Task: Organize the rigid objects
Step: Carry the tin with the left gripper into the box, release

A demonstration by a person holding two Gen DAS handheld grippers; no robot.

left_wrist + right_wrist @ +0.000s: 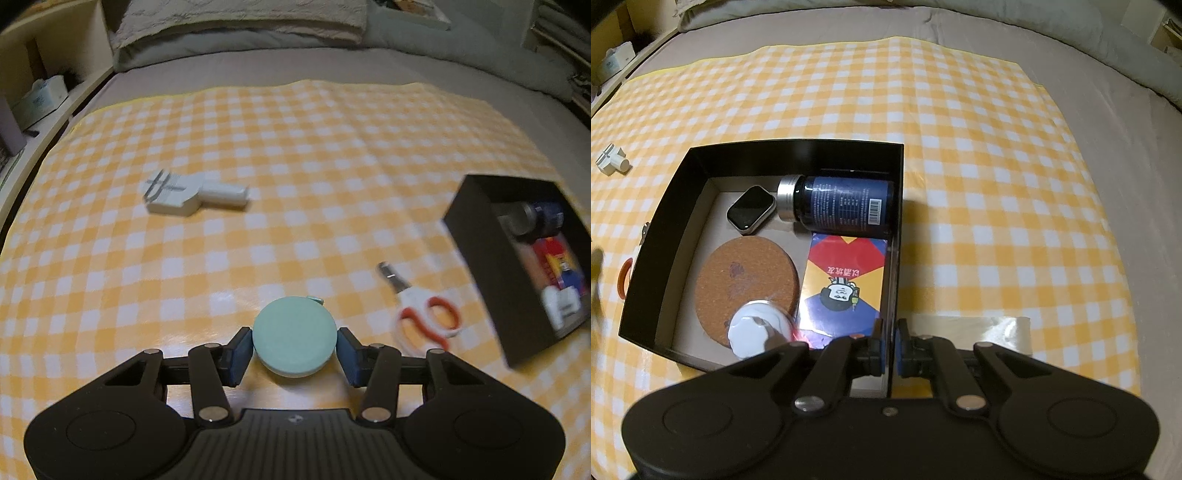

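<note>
The left gripper (294,350) has its fingers bracketing the mint round disc (294,338) at six o'clock on the checked cloth (295,155), apparently touching. A centred squeeze is advised. The right gripper (891,349) is clenched on the black box (892,258) wall.

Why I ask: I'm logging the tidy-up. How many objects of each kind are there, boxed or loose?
Bottle: 1
Smartwatch: 1
Cork coaster: 1
Card box: 1
White lid: 1
Teal disc: 1
Scissors: 1
White plastic tool: 1
Total: 8, excluding the black box
</note>
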